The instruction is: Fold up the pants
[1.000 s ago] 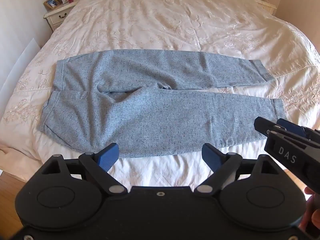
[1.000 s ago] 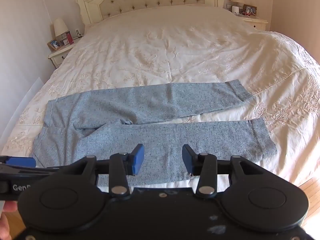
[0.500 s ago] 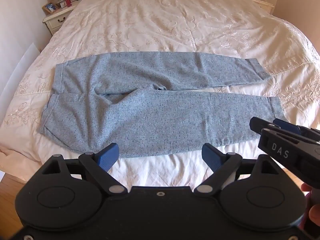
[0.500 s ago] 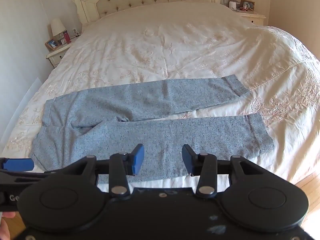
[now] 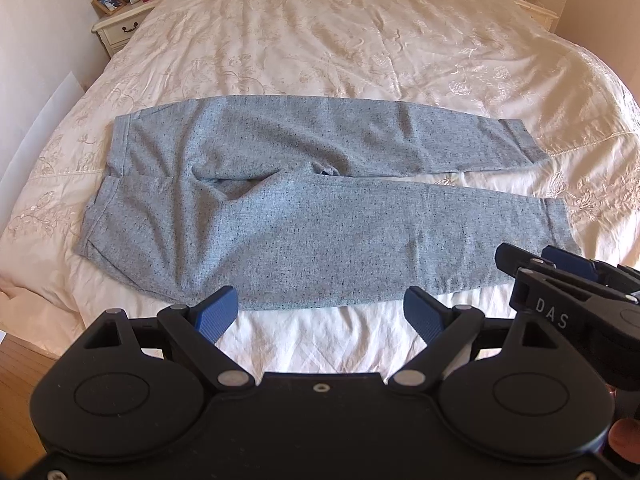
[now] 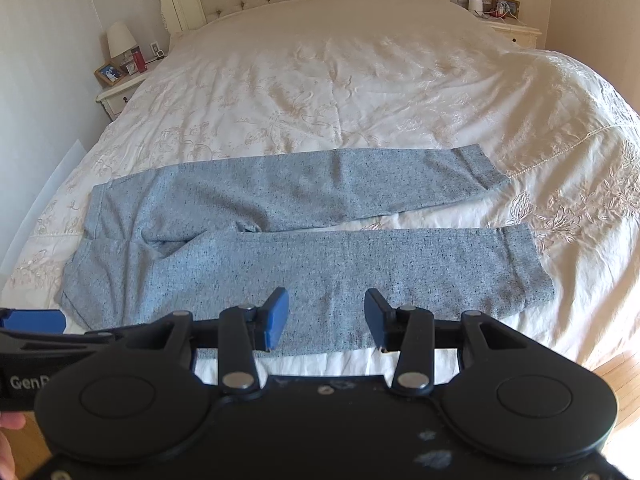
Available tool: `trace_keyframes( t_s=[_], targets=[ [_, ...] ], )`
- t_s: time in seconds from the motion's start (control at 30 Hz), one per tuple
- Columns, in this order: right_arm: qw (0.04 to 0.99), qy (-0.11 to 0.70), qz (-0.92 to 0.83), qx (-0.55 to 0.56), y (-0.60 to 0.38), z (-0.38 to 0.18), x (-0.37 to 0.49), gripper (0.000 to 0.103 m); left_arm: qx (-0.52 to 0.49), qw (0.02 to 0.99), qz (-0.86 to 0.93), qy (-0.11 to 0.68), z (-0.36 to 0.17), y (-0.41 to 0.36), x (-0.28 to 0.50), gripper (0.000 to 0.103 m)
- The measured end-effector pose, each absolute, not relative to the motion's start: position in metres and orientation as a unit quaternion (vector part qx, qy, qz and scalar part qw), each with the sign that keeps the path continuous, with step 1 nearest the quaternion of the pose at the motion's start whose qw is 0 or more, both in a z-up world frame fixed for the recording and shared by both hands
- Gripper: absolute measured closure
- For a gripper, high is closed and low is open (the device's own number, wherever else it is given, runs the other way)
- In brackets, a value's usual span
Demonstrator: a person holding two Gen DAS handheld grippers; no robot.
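The bed (image 5: 360, 40), covered in a cream embroidered quilt, fills both views, and across its near end the grey pants (image 5: 320, 216) lie spread flat, waistband toward the left, both legs running out to the right with a narrow gap of quilt between them. Over the last second the pants have not shifted at all; what changes is the view, which has crept slightly closer and lower over the near leg, so both tools seem to be easing in toward the front edge of the cloth. The left tongs (image 5: 320, 316) hang released and wide apart, just short of the near leg's lower edge, touching nothing. The right tongs (image 6: 326, 318) are also released, spread less widely, hovering over the same leg nearer its middle, and nothing sits between them. No fold has been started: the legs are still side by side rather than stacked. This looks like the approach to a first grip, probably on the near leg's edge to carry it over onto the far leg. Small nightstands (image 6: 120, 92) flank the headboard, well apart from the work.
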State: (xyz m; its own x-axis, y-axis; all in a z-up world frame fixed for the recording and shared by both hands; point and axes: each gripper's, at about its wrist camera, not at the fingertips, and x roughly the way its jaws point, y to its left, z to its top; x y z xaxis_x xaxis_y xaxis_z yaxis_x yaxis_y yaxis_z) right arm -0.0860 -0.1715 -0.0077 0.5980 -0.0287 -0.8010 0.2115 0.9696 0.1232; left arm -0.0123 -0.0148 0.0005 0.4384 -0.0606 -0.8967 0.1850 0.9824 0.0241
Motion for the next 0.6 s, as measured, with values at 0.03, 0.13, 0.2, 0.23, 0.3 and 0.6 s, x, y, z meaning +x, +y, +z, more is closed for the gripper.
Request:
trace_keyframes(
  t_s=[0.03,0.13,0.2,0.23,0.3,0.6],
  targets=[
    [0.887,0.444,-0.068,0.103,-0.1722,-0.0079,-0.0856,0.058,0.059,0.846,-0.073,0.525,0.0003,-0.0147,-0.0118,0.013],
    [0.886,0.447,-0.067,0.102,-0.1768,-0.0075,-0.0845,0.058,0.059,0.845,-0.073,0.527,-0.0006,-0.0147,-0.0108,0.013],
    [0.886,0.448,-0.067,0.101,-0.1775,-0.008,-0.0833,0.058,0.059,0.844,-0.072,0.528,-0.0015,-0.0152,-0.0096,0.013],
    [0.885,0.449,-0.068,0.101,-0.1776,-0.0082,-0.083,0.058,0.06,0.844,-0.072,0.529,-0.0021,-0.0152,-0.0092,0.013],
    [0.884,0.45,-0.068,0.1,-0.1778,-0.0093,-0.0816,0.058,0.061,0.843,-0.071,0.53,-0.0031,-0.0159,-0.008,0.013],
    [0.88,0.459,-0.071,0.099,-0.179,-0.0129,-0.078,0.058,0.068,0.841,-0.07,0.532,-0.0069,-0.0196,-0.0066,0.013]
  ],
)
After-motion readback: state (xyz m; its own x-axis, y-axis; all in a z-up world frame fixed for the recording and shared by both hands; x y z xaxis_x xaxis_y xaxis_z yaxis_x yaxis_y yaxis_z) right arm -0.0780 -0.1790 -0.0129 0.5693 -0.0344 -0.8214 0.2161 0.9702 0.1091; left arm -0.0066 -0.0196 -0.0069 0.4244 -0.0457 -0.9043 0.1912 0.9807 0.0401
